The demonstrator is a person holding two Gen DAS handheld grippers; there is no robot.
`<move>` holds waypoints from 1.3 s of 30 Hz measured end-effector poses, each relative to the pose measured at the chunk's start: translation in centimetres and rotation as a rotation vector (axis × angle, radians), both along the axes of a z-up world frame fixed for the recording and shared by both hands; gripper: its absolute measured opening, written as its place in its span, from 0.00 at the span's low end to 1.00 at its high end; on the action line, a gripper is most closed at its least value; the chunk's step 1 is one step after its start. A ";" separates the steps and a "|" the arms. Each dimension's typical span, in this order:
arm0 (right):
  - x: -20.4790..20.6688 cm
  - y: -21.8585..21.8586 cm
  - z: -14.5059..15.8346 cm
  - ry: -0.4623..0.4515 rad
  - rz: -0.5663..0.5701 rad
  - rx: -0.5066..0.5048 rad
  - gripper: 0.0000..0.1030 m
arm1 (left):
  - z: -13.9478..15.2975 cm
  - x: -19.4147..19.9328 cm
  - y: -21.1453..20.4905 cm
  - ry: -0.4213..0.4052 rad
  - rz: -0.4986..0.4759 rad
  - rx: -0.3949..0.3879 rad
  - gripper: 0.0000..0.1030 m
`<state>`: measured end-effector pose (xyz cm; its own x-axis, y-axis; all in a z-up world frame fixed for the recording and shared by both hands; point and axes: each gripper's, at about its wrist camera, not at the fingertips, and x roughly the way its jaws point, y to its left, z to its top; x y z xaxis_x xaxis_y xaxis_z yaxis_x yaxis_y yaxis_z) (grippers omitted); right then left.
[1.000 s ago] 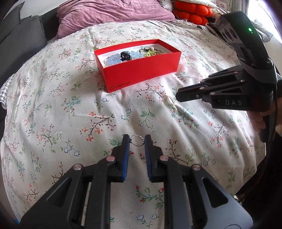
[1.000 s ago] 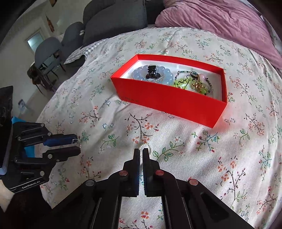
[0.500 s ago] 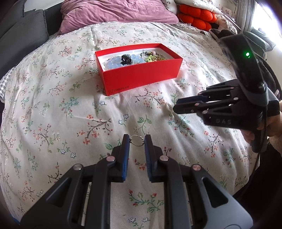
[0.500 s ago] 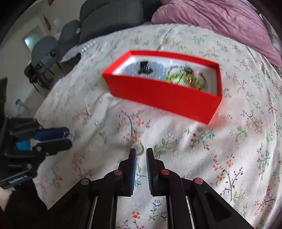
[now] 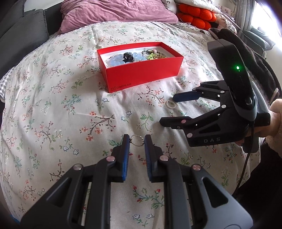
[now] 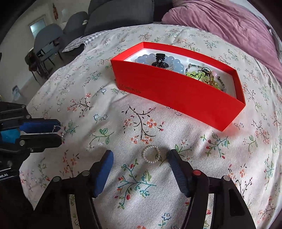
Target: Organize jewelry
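Observation:
A red box sits on the floral bedspread and holds a blue bead bracelet, a black clip and green and gold pieces. My left gripper is shut on a small silver bead ring, pinched between its tips just above the cover. My right gripper points down at the bed, its jaws opening wide. A small pearl ring lies flat on the cover between them, touched by neither pad.
A purple pillow and orange cushions lie at the bed's far end. A grey sofa and chairs stand beyond the bed. Open bedspread stretches to the left of the box.
My right gripper's jaws went from shut to wide apart and sank closer to the cover, with the pearl ring now between them. The left gripper kept still with its ring.

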<state>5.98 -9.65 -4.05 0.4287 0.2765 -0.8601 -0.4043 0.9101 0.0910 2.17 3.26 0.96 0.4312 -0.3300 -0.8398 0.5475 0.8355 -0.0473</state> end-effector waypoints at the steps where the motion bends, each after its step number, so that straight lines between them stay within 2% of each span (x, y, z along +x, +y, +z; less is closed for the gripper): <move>1: 0.0 0.0 0.0 -0.003 0.002 -0.002 0.60 | 0.0 0.0 0.0 0.000 0.000 0.001 0.18; 2: 0.1 0.1 -0.1 -0.005 0.005 -0.007 0.57 | 0.0 0.0 0.1 0.000 0.000 0.002 0.18; 4: 0.3 0.0 0.0 -0.011 0.002 -0.014 0.39 | 0.0 0.0 0.1 0.001 0.000 0.002 0.18; 5: 0.3 -0.4 0.1 -0.007 -0.004 -0.013 0.35 | 0.0 0.0 0.1 0.001 -0.001 0.003 0.18; 7: 0.4 -0.7 0.1 0.003 -0.009 -0.004 0.18 | 0.0 0.0 0.0 0.000 -0.003 0.004 0.18; 10: 0.5 -0.8 0.2 0.019 0.004 -0.016 0.07 | 0.0 0.0 -0.1 0.000 -0.002 0.005 0.18; 16: 0.6 -1.4 1.0 0.054 -0.012 0.035 0.03 | 0.2 0.4 -0.5 0.006 0.009 -0.001 0.18; 23: 1.2 -2.6 2.5 0.056 -0.052 0.103 0.03 | 0.7 1.2 -0.7 0.016 0.030 -0.023 0.18; 30: 1.2 -3.2 3.3 0.033 -0.070 0.120 0.03 | 0.8 1.6 -1.0 0.026 0.041 -0.032 0.18; 32: 1.1 -3.4 3.6 0.000 -0.091 0.115 0.05 | 0.6 1.6 -1.0 0.029 0.040 -0.029 0.18; 35: 1.1 -3.5 3.3 0.001 -0.084 0.101 0.18 | 0.4 1.4 -0.9 0.031 0.037 -0.022 0.18; 36: 1.1 -3.5 3.0 0.011 -0.081 0.086 0.36 | 0.3 1.4 -0.8 0.032 0.037 -0.019 0.18; 37: 1.0 -3.5 2.6 0.016 -0.083 0.075 0.72 | 0.3 1.3 -0.8 0.032 0.036 -0.017 0.18; 38: 0.8 -3.6 2.4 0.003 -0.094 0.067 0.83 | 0.3 1.3 -0.8 0.033 0.036 -0.016 0.18; 39: 0.6 -3.6 2.3 -0.017 -0.098 0.060 0.85 | 0.3 1.3 -0.8 0.034 0.036 -0.016 0.18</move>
